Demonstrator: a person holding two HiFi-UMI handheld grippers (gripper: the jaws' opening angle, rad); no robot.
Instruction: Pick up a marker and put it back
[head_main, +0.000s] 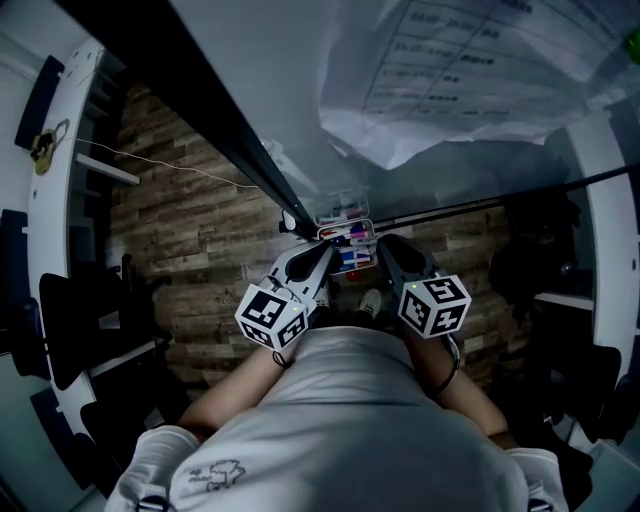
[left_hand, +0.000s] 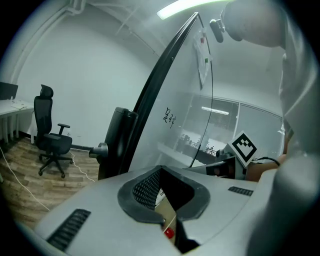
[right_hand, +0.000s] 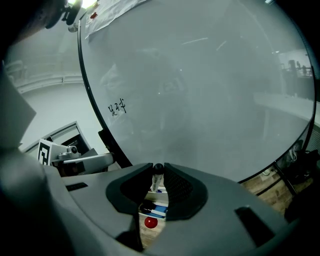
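Observation:
My right gripper (right_hand: 158, 175) is shut on a marker (right_hand: 157, 176) with a black cap and a white body, which stands upright between the fingertips in front of the glass board (right_hand: 200, 90). In the head view both grippers are held close together low before the board, the right gripper (head_main: 392, 252) just right of the marker tray (head_main: 345, 232). Several markers and a blue item lie in that tray. My left gripper (left_hand: 161, 172) has its jaws meeting at the tips with nothing between them. The left gripper (head_main: 318, 262) sits just left of the tray.
A black frame bar (left_hand: 150, 95) edges the glass board, which bears a small handwritten mark (right_hand: 116, 107). A sheet of paper (head_main: 470, 70) hangs on the board. An office chair (left_hand: 50, 135) stands on the wood floor at the left, with a cable (head_main: 170, 165) lying across the floor.

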